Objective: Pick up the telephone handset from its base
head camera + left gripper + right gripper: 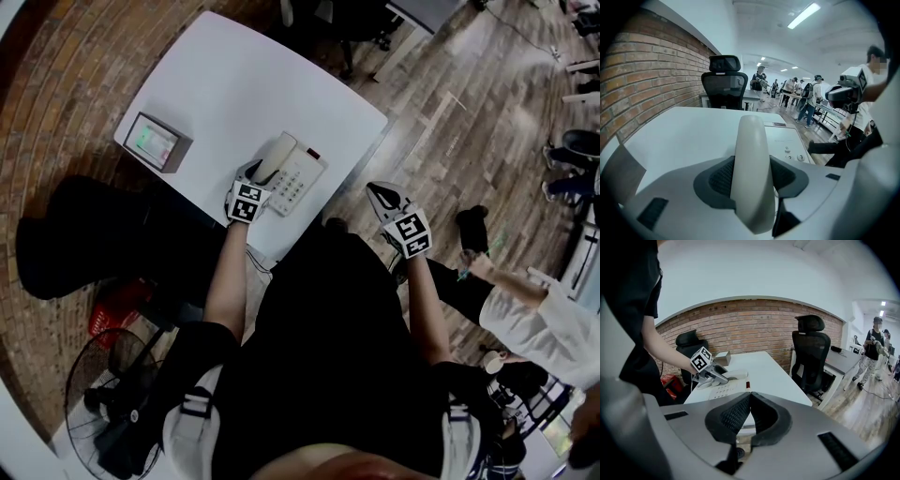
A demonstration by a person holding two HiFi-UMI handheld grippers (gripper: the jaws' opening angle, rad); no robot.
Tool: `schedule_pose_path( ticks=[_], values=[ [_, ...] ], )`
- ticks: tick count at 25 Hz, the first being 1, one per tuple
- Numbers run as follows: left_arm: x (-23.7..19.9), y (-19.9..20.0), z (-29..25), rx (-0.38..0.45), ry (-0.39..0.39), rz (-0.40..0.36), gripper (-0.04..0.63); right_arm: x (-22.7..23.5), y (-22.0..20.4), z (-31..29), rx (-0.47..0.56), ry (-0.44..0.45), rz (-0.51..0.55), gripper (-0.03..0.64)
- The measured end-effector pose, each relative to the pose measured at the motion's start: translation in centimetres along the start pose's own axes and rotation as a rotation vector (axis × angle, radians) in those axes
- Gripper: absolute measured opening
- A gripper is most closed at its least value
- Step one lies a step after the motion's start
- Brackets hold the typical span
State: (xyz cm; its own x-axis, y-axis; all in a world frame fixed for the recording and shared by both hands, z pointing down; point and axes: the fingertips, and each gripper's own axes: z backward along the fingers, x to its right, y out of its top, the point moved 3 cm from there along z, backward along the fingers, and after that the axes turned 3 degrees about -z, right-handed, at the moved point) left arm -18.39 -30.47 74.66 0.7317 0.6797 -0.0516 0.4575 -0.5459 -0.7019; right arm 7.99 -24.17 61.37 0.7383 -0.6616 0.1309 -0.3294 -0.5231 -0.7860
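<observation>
A cream telephone handset [277, 155] lies on its white keypad base [302, 178] near the front edge of the white table [234, 84]. My left gripper [255, 172] reaches over the near end of the handset. In the left gripper view the handset [751, 140] stands between the two dark pads [719, 178], which touch it on both sides, and the base [785, 140] shows behind it. My right gripper [380, 193] hangs off the table's right edge, over the floor. Its jaws [749, 397] are shut with nothing between them. From there the left gripper [711, 375] shows on the handset [735, 375].
A small grey box with a green screen [155, 142] sits at the table's left edge. Black office chairs [724, 84] [813, 348] stand behind the table. A floor fan [103, 375] and a red basket [117, 305] are at the lower left. People stand at the right [539, 314].
</observation>
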Motion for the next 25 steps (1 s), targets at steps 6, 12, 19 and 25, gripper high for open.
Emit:
schedule_pose_path(
  ticks=[6,12,19,25],
  values=[
    [0.1,0.2,0.5,0.001,0.006,-0.011,0.221,0.1,0.2,0.2,0.012,0.003,-0.003,-0.002],
    [0.1,0.7,1.5,0.026,0.023,-0.006,0.222,0.1,0.6,0.3,0.024,0.014,0.007,-0.002],
    [0.9,1.8,3.5,0.064,0.045,0.014,0.221,-0.1,1.2,1.2,0.057,0.025,0.008,-0.002],
    [2.0,3.4,5.6,0.101,0.036,0.015,0.221,-0.2,1.6,1.7,0.084,0.047,0.014,-0.002]
  ],
)
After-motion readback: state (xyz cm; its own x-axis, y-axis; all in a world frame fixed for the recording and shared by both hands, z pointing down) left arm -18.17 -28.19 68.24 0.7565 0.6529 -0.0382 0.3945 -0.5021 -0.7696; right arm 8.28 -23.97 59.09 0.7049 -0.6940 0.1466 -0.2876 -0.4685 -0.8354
